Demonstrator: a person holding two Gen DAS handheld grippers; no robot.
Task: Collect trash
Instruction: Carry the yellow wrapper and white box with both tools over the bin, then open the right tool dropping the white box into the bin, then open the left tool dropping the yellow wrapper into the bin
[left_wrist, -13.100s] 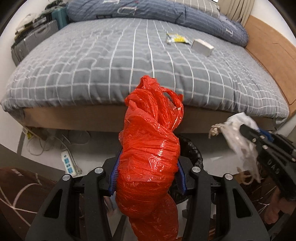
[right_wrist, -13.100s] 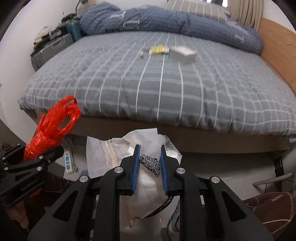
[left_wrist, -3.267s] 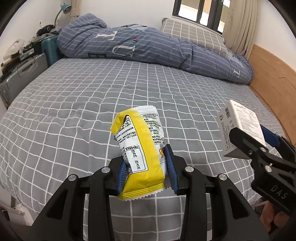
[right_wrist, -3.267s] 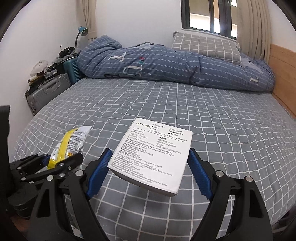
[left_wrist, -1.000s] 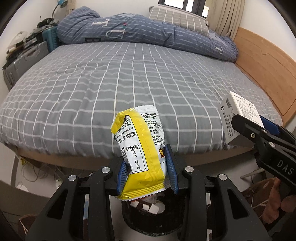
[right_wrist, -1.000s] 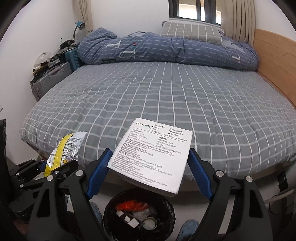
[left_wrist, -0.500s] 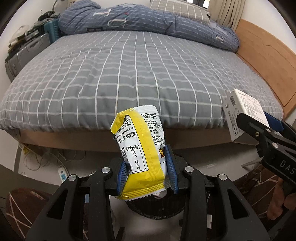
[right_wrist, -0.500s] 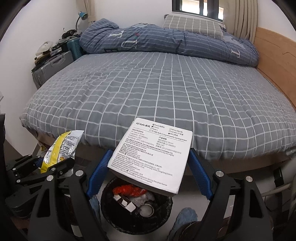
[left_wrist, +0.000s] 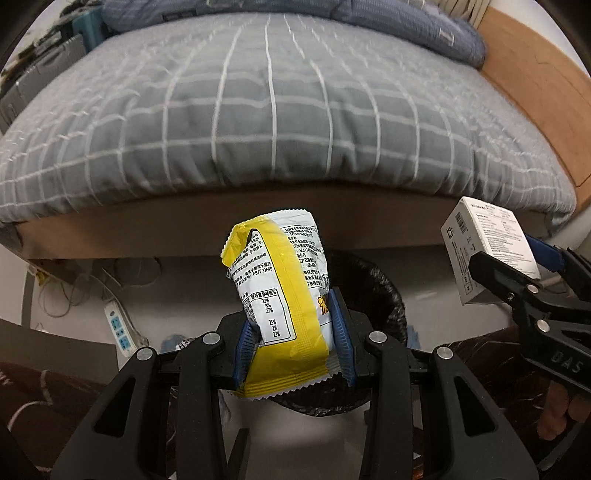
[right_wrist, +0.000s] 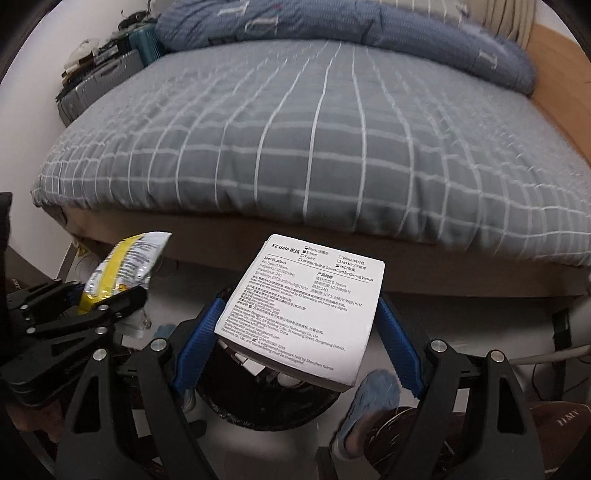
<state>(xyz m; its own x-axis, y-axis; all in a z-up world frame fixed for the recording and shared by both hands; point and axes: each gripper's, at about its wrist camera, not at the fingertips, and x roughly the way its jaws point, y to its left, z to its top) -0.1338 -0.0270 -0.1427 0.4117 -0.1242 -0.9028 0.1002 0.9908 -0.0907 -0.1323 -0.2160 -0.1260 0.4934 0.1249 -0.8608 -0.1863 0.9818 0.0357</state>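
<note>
A bed (left_wrist: 280, 110) covered by a grey checked quilt fills the far half of both views, with a blue duvet (right_wrist: 332, 26) heaped at its far end and a wooden headboard (left_wrist: 532, 74) along the right. Suitcases (right_wrist: 107, 77) are stacked on the far left beside the bed. On the floor under the near bed edge, a white power strip (left_wrist: 118, 328) is seen at the left among loose cables.

A black-lined trash bin (left_wrist: 384, 295) stands on the floor just in front of the bed. Most of its opening is hidden behind the held items; in the right wrist view, a few pale scraps are glimpsed inside the bin (right_wrist: 236, 402), but what they are cannot be told.

The left gripper (left_wrist: 293, 339) is held above the bin, its jaws pinching the lower part of a yellow and white snack wrapper (left_wrist: 280, 295), which stands upright between the blue pads. The same wrapper (right_wrist: 125, 269) is seen at the left of the right wrist view.

The right gripper (right_wrist: 295, 332) is spread wide around a white printed box (right_wrist: 306, 306), clamped by its side edges and held tilted over the bin. From the left wrist view, the box (left_wrist: 487, 251) appears at the right, near the wrapper but apart from it.
</note>
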